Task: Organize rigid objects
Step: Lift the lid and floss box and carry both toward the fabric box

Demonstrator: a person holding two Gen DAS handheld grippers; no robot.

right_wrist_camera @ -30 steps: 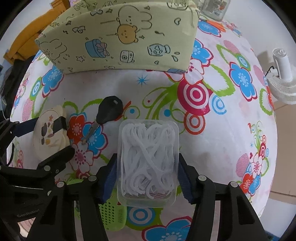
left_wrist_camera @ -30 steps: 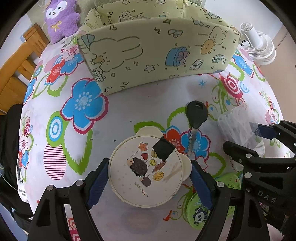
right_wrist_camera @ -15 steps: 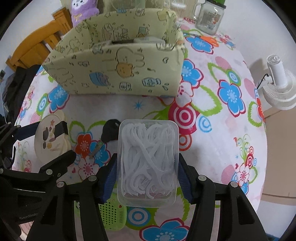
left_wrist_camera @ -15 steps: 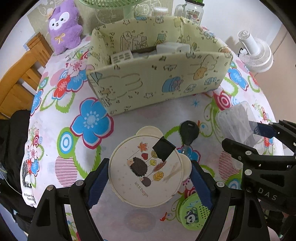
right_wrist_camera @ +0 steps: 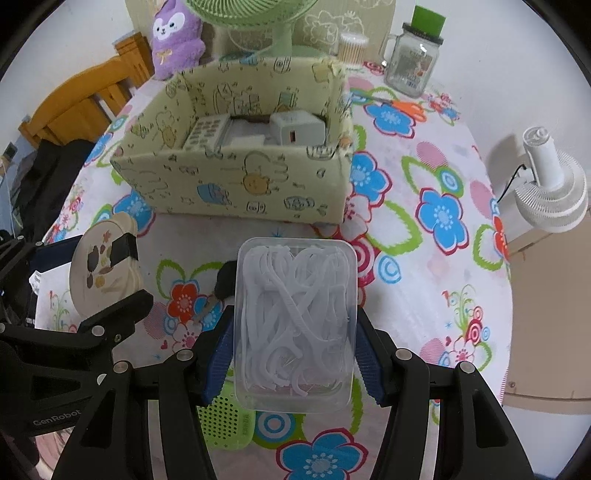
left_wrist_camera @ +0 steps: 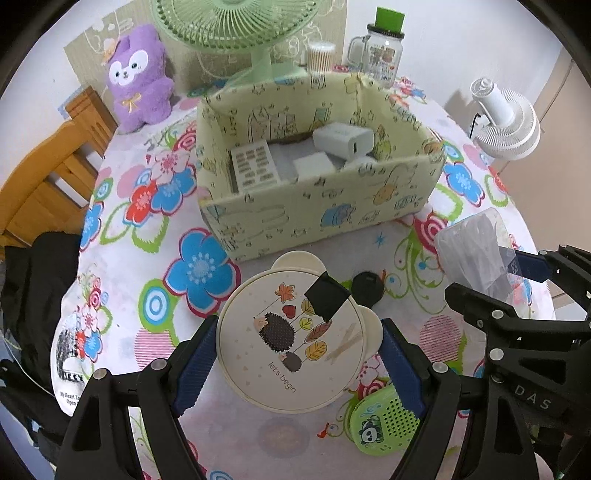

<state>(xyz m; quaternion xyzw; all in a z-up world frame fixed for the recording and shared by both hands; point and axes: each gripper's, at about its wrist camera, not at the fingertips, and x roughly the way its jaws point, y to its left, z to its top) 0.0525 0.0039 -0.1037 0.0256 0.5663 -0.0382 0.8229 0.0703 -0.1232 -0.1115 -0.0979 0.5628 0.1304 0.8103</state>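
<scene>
My left gripper is shut on a round cream tin with a hedgehog picture, held above the table. My right gripper is shut on a clear plastic box of white floss picks, also lifted. The yellow patterned storage box stands ahead, open on top, holding a white charger, a flat keypad-like item and a white block. A black car key lies on the tablecloth between the grippers. The storage box also shows in the right wrist view.
A green panda-print case lies on the flowered tablecloth below the grippers. Behind the box stand a green fan, a purple plush, a glass jar with green lid and a cotton-swab tub. A white fan stands off the table at right.
Both grippers have risen with their loads. The storage box's inside, hidden a second ago, has come into view.
</scene>
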